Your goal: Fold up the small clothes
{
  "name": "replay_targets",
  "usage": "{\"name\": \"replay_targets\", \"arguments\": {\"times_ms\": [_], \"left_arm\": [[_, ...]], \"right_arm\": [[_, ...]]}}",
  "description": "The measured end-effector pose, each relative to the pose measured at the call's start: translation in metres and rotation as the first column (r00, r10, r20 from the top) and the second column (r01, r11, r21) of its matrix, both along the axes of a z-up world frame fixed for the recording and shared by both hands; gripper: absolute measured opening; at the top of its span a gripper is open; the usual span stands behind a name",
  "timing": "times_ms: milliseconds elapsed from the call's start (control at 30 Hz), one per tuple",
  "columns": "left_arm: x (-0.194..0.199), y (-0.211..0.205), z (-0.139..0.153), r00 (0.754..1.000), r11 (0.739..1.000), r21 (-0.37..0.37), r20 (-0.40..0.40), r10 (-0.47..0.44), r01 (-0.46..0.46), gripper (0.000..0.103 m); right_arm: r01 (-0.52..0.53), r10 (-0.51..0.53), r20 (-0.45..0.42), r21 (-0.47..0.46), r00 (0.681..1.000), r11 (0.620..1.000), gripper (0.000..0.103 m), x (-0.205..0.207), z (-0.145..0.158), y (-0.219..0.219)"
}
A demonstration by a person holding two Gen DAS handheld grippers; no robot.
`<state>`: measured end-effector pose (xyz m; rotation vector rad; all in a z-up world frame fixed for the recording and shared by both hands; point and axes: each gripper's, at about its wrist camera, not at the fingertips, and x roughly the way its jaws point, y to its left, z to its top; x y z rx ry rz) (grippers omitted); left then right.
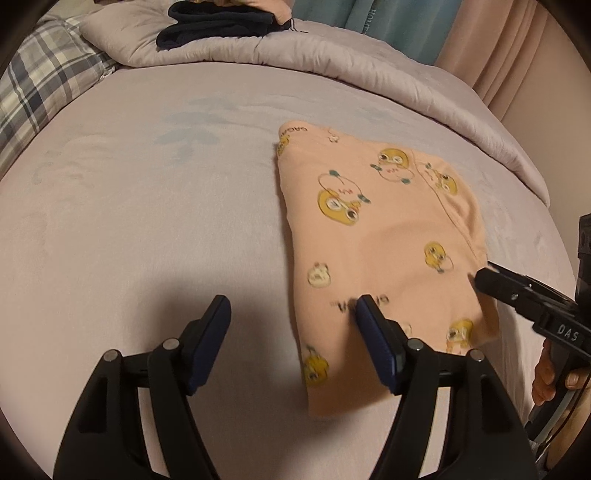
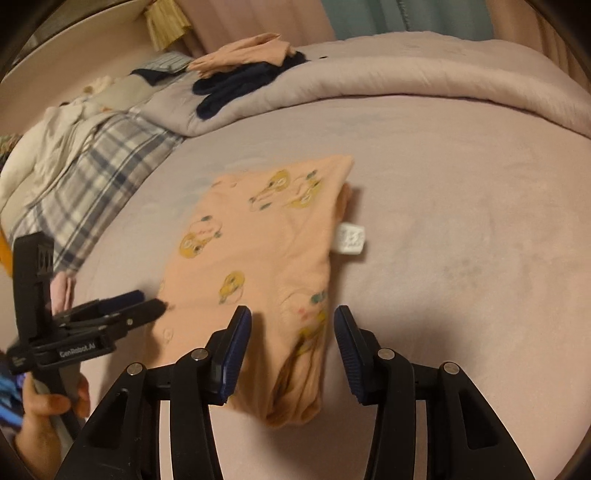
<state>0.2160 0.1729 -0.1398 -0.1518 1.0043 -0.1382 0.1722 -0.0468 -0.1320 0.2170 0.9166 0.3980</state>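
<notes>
On the left of the bed (image 1: 129, 221) a plaid cover (image 1: 44, 85) lies beside a grey quilt (image 1: 332, 62) that carries a dark folded pile (image 1: 221, 22). The left gripper (image 1: 291, 314) hangs over the sheet with its jaws apart and nothing between the pads; its right pad overlaps the near edge of the peach garment (image 1: 376, 229) in view, though whether it touches is unclear. The garment lies folded flat mid-bed, its white tag (image 2: 351, 238) sticking out at the right side. The right gripper (image 2: 291, 325) hovers over the garment's near end, jaws parted, cloth below the gap but not pinched.

Risks, as I judge them: the layered near end could slide or spring open if only the top layer is caught, and a lopsided pull from the two hands could skew the fold. The tag could stay poking out.

Writing: "DAS" on the right gripper's body, "GenRobot.AI" on the left one's, "GAGA…" printed on the garment, "HOME" on the teal curtain (image 1: 373, 22). The tag's print is unreadable.
</notes>
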Motion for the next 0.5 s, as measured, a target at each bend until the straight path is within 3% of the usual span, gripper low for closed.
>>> {"name": "replay_targets", "arguments": {"times_ms": [133,267,333,367,400,500], "left_arm": [[-0.006,-0.007,-0.006,1.0,1.0,0.016,-0.017,-0.016,0.016,0.07],[-0.014,-0.011,0.003,1.0,1.0,0.028,-0.009,-0.007,0.007,0.071],[-0.02,-0.016,0.009,1.0,0.999,0.054,-0.004,0.001,0.0,0.081],[-0.022,-0.018,0.012,1.0,0.998,0.069,-0.002,0.005,-0.005,0.095],[-0.026,-0.02,0.015,1.0,0.997,0.081,0.001,0.007,-0.007,0.103],[-0.039,-0.025,0.029,1.0,0.998,0.07,0.03,0.002,-0.004,0.102]], "right_arm": [[0.011,-0.014,-0.045,-0.06,0.999,0.998,0.047,0.002,-0.019,0.005],[0.016,-0.018,-0.026,-0.098,0.999,0.995,0.048,-0.006,-0.006,0.011],[0.01,-0.011,-0.011,-0.115,1.0,0.993,0.048,-0.013,0.002,0.015],[0.008,-0.008,-0.002,-0.118,1.0,0.993,0.05,-0.018,0.006,0.016],[0.006,-0.006,0.004,-0.118,1.0,0.993,0.054,-0.021,0.008,0.017],[0.007,-0.003,0.027,-0.116,1.0,0.993,0.064,-0.034,0.018,0.019]]}}
